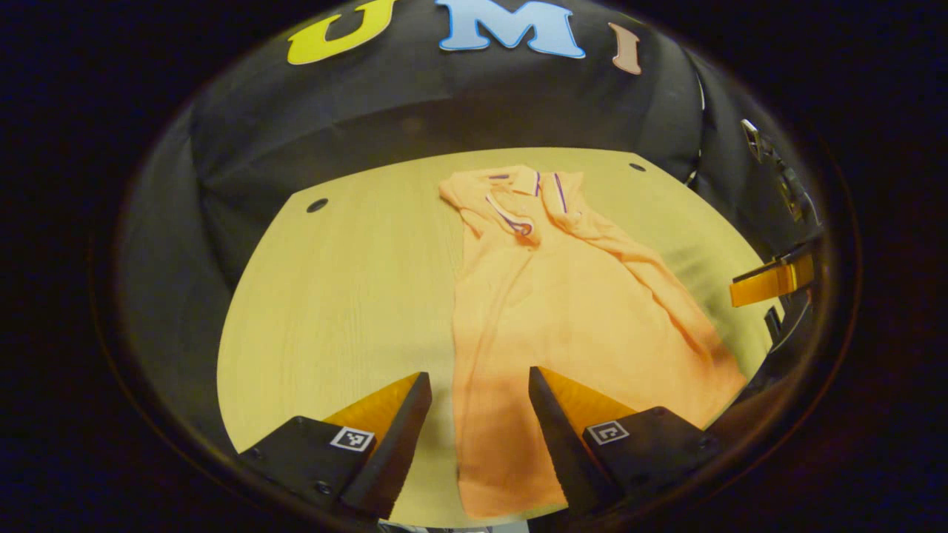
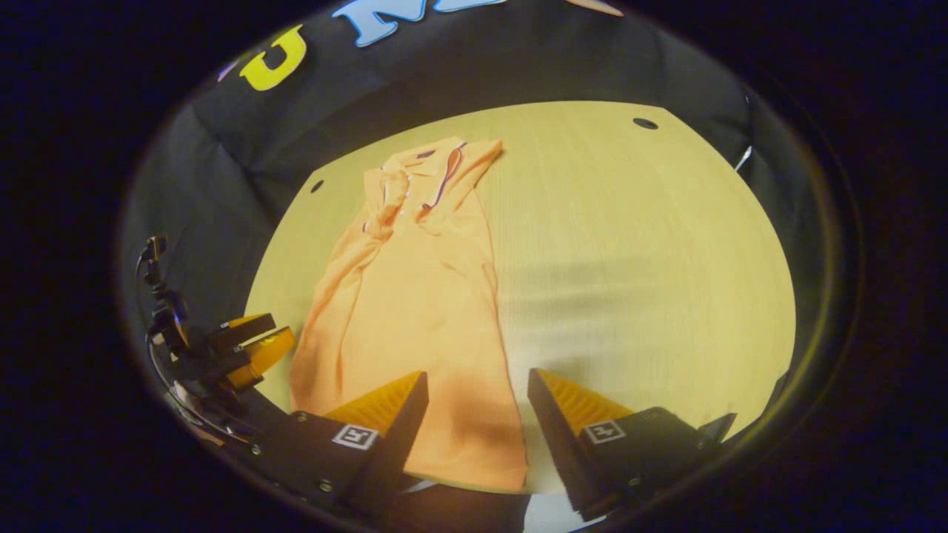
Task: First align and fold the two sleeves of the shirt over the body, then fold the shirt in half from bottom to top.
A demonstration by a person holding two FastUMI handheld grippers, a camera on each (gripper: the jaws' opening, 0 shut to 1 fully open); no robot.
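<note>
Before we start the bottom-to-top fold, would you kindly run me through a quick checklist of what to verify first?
1. Both sleeves folded over the body of the shirt: ok, it lies as a narrow strip, collar at the far end.
2. Left tool open and empty: ok, it hovers over the hem's left side.
3. Right tool open and empty: ok, it hovers over the hem's right side.
4. Hem flat and square: cannot tell, the near edge is partly hidden behind the fingers.
5. Bare table around the collar for the fold to land: ok.

orange shirt [image 1: 563,311] flat on table [image 1: 348,296].
</note>
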